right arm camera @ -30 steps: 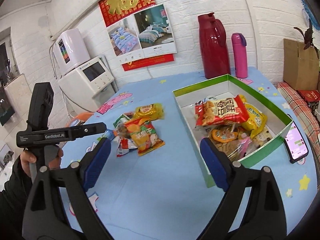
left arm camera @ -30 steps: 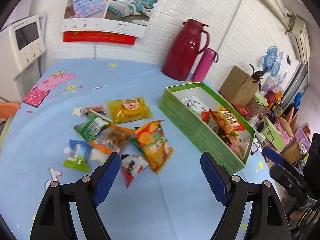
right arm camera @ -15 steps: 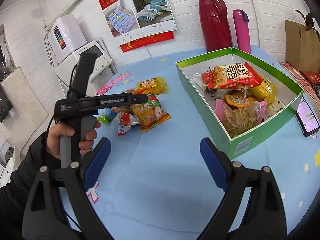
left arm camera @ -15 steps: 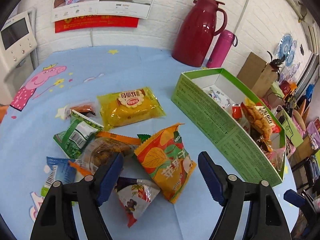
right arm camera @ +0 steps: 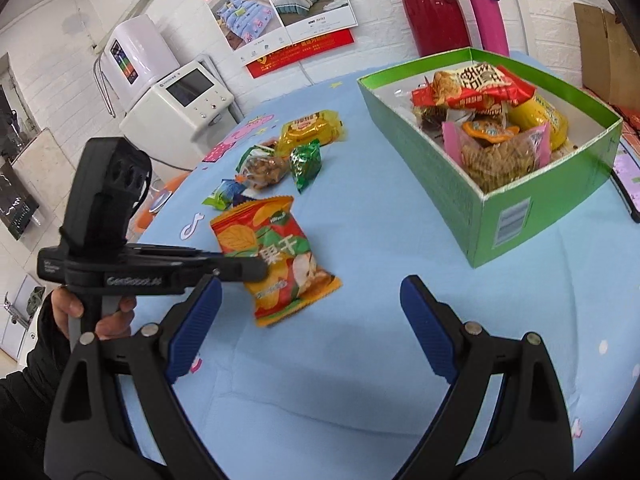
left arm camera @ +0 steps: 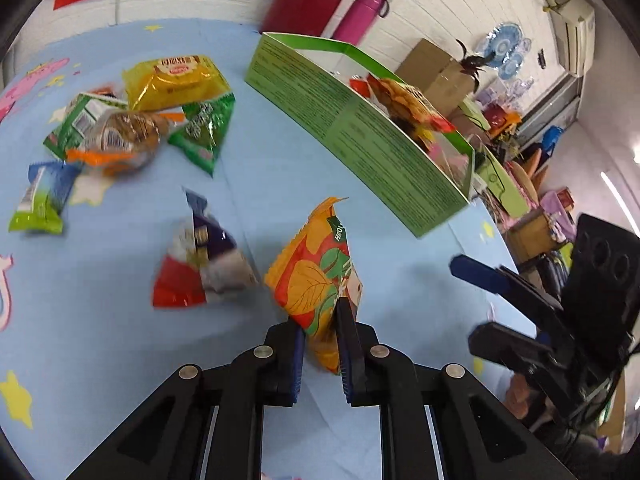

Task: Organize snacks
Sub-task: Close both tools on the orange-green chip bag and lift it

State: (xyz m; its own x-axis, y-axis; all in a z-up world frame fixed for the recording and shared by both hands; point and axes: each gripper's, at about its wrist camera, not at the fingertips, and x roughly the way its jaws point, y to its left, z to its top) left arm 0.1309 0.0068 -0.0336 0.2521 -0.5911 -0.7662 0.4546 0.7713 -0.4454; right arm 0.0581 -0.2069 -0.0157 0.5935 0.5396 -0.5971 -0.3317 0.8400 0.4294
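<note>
My left gripper (left arm camera: 320,336) is shut on the lower edge of an orange fruit-chip bag (left arm camera: 316,268), which stands tilted just off the blue tablecloth. In the right wrist view the same bag (right arm camera: 280,248) hangs from the left gripper (right arm camera: 244,270), held by a hand (right arm camera: 100,316). My right gripper (right arm camera: 308,292) is open over the bare cloth with nothing between its fingers. The green box (right arm camera: 500,184) at the right holds several snack packets. Loose snacks lie at the left: a yellow bag (left arm camera: 176,76), a green packet (left arm camera: 202,132), a nut bag (left arm camera: 120,136) and a red-purple packet (left arm camera: 200,264).
A red thermos (right arm camera: 430,4) and a pink bottle (right arm camera: 486,12) stand behind the box by the wall. A phone (right arm camera: 628,184) lies to the right of the box. A white appliance (right arm camera: 180,100) stands beyond the table's left edge. Cardboard boxes (left arm camera: 432,64) sit past the table.
My left gripper has dropped onto the orange bag, shut on it and pulled it away from the pile, which uncovered the green packet. The right gripper has stayed open.
</note>
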